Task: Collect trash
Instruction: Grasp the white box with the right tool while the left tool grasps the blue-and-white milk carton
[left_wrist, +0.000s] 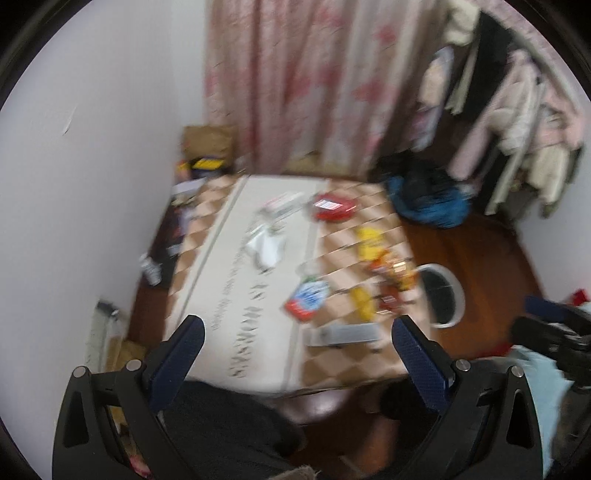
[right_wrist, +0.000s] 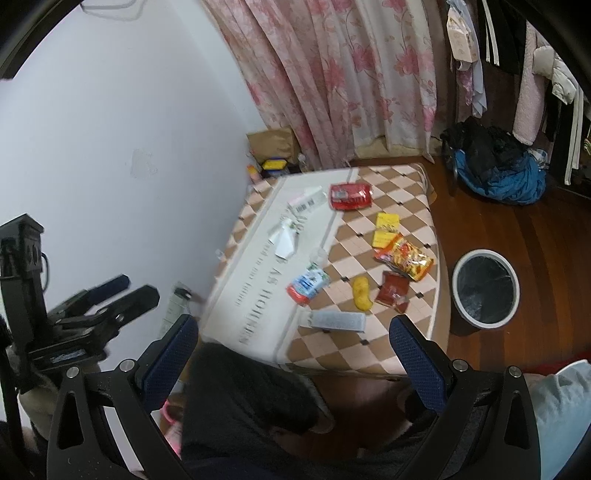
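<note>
Several pieces of trash lie on a low table with a checkered cloth (right_wrist: 391, 206): a red packet (right_wrist: 350, 196), yellow wrappers (right_wrist: 386, 229), an orange snack bag (right_wrist: 404, 257), a dark red sachet (right_wrist: 393, 292), a yellow oblong piece (right_wrist: 361, 292), a blue and red pouch (right_wrist: 307, 283), a grey flat box (right_wrist: 338, 320) and white paper (right_wrist: 285, 242). A white-rimmed bin (right_wrist: 485, 288) stands on the floor right of the table. My right gripper (right_wrist: 293, 345) is open and empty, high above the near edge. My left gripper (left_wrist: 297, 349) is open and empty too; its view is blurred.
A white wall runs along the left. Pink flowered curtains (right_wrist: 351, 74) hang behind the table. A blue and black bundle (right_wrist: 498, 173) lies on the wooden floor at back right, under hanging clothes. A cardboard box (right_wrist: 273, 142) sits in the back corner.
</note>
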